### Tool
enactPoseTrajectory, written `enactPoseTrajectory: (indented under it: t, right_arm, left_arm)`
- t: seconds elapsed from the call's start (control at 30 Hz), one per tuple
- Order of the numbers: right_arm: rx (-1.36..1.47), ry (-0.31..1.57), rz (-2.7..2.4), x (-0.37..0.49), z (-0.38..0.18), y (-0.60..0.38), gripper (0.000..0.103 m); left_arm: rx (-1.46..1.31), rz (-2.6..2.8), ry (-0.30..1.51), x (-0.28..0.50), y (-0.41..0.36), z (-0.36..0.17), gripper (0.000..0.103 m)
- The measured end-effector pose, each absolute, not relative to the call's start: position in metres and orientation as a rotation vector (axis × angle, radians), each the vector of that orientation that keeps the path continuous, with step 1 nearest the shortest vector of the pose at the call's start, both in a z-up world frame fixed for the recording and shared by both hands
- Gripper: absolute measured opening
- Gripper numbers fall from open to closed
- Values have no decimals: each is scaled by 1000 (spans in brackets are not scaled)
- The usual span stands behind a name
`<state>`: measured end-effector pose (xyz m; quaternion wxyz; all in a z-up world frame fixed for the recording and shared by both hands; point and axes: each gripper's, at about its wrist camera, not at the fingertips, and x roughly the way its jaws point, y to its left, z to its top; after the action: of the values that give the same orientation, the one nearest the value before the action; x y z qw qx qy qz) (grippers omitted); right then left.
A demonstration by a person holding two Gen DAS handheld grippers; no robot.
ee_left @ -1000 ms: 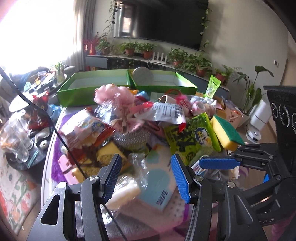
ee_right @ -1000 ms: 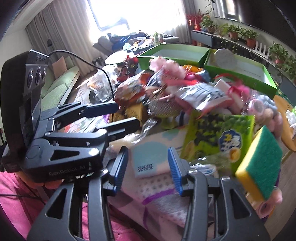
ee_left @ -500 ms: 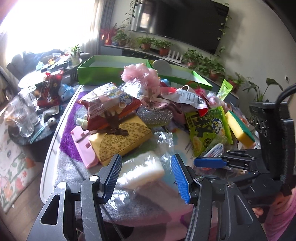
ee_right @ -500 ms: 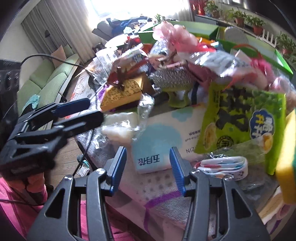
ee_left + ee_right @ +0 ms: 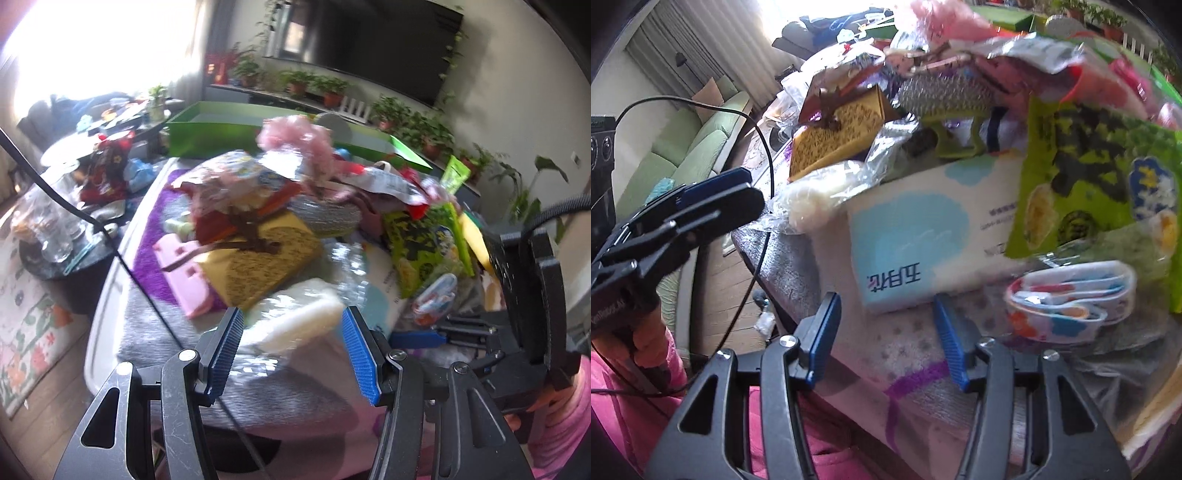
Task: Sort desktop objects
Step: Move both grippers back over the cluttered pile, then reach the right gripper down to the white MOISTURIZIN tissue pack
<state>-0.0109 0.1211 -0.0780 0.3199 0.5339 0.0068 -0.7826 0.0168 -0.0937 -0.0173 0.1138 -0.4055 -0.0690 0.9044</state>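
Left wrist view: your left gripper (image 5: pixel 291 347) stands with jaws apart, a white item in clear wrap (image 5: pixel 299 321) lying between the pad tips, neither pad pressing on it. Behind it sit a yellow gift box with brown ribbon (image 5: pixel 258 254) and a green snack bag (image 5: pixel 421 247). Right wrist view: your right gripper (image 5: pixel 884 332) has just been widening its jaws; they stand apart before the near corner of the tissue pack (image 5: pixel 923 236), not touching it. A coiled printed strap (image 5: pixel 1067 299) lies just beside the pack, under the snack bag.
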Motion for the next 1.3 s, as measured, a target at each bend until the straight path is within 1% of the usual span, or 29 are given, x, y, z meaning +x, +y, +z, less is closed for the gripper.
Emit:
enactPoseTrajectory:
  t: [0.27, 0.43, 0.5, 0.57, 0.77, 0.83, 0.9, 0.97, 1.1, 1.3]
  right_arm:
    - [1364, -21, -1963, -18, -79, 89, 58]
    - [1357, -22, -1923, -22, -82, 71, 58]
    - [1364, 13, -1921, -19, -79, 76, 56]
    - [1383, 54, -1976, -18, -75, 87, 56]
    - [1333, 4, -2205, -23, -56, 132, 57]
    - [1334, -13, -2221, -23, -56, 138, 54]
    - [1343, -11, -2220, -23, -60, 140, 46]
    - [1355, -7, -2210, -29, -62, 138, 43]
    - [1343, -35, -2206, -31, -63, 137, 42]
    - [1315, -20, -2241, -32, -61, 151, 42]
  left_arm:
    - [-1175, 2732, -276, 19, -124, -13, 56]
    - [-1189, 2735, -281, 19, -126, -15, 56]
    - [-1194, 2725, -263, 20, -122, -17, 56]
    - [-1191, 2704, -233, 22, -115, -18, 56]
    - [-1142, 2566, -177, 31, -85, -21, 56]
    - [-1130, 2530, -156, 34, -75, -22, 56]
    - [-1134, 2488, -127, 36, -64, -24, 56]
    - [-1142, 2441, -121, 37, -56, -27, 56]
    - [-1216, 2384, -140, 29, -48, -40, 56]
    - [-1364, 2392, -234, 6, -56, -66, 56]
